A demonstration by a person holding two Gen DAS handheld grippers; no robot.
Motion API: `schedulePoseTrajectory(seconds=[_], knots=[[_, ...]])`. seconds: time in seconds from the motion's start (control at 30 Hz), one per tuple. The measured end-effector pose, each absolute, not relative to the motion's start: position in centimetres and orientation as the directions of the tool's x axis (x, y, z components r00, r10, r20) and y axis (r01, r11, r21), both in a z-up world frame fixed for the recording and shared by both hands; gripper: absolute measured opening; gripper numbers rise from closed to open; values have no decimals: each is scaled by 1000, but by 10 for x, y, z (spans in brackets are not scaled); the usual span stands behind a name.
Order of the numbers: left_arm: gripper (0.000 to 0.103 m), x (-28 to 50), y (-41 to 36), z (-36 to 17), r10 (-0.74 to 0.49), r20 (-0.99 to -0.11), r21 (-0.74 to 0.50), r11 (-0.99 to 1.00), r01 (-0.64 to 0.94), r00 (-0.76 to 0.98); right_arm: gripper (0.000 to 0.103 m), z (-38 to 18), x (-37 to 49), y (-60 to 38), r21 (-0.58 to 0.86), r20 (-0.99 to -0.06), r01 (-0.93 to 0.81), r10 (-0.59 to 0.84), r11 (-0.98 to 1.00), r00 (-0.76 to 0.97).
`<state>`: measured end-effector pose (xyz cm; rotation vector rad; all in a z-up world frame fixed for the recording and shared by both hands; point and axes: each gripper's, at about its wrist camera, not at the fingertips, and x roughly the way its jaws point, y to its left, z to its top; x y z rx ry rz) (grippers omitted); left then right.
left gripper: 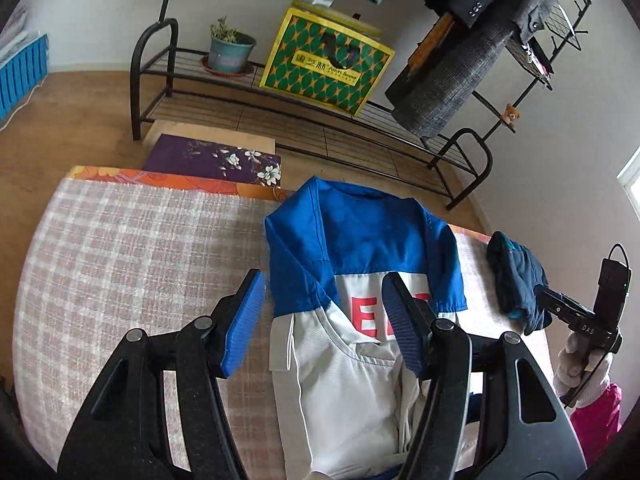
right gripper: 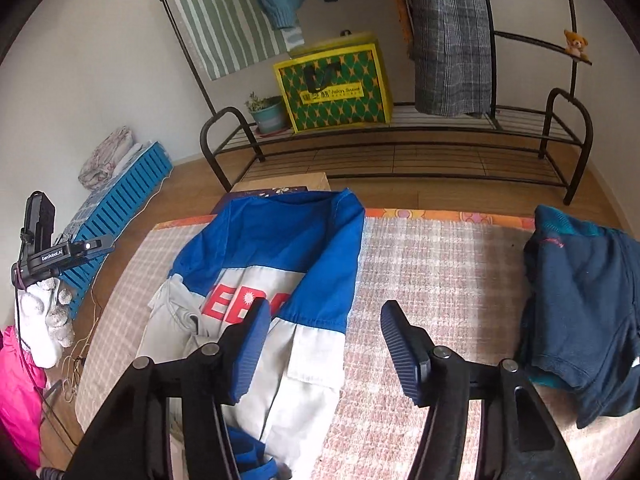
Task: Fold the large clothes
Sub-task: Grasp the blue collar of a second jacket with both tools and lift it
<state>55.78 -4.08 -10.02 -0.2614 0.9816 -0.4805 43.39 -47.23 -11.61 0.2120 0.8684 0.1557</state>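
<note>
A blue and white jacket with red letters (left gripper: 360, 280) lies partly folded on the plaid-covered table (left gripper: 140, 248). It also shows in the right wrist view (right gripper: 280, 264). My left gripper (left gripper: 324, 312) is open, above the jacket's left edge, holding nothing. My right gripper (right gripper: 324, 344) is open above the jacket's right edge and the plaid cloth (right gripper: 440, 280), holding nothing. The right gripper's body and gloved hand show at the right of the left wrist view (left gripper: 580, 320).
A folded dark blue garment (right gripper: 584, 312) lies on the table's right side, also seen in the left wrist view (left gripper: 516, 276). Behind the table stand a black metal rack (right gripper: 400, 148), a green-yellow box (right gripper: 336, 84), a potted plant (left gripper: 230, 50) and hanging clothes (right gripper: 452, 36). A blue crate (right gripper: 116, 208) is at left.
</note>
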Motion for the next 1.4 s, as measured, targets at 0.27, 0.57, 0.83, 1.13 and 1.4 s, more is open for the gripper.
schedulePoseTrajectory(seconds=[0.27,0.57,0.83,1.13,1.4], knots=[[63,637,-49,-186,-532,-765,-495,846,198,364,49,-204,513,-516,477,-699,3,377,879,607],[63,679,-91,-214,-552,-778,-486,832,267,301,49,-226,572,-496,527,-660,-80,467,846,588],[56,683,-125,-221,-503,-813,-400,849,344,293,42,-237,607,-465,442,-726,-67,401,894,559],[3,667,-137,-205,-465,-795,-325,869,374,390,1,-213,594,-433,205,-757,-98,221,974,615],[2,640,-128,-159,-536,-722,-382,836,393,437,0,-168,561,-426,185,-670,-143,232,972,705]])
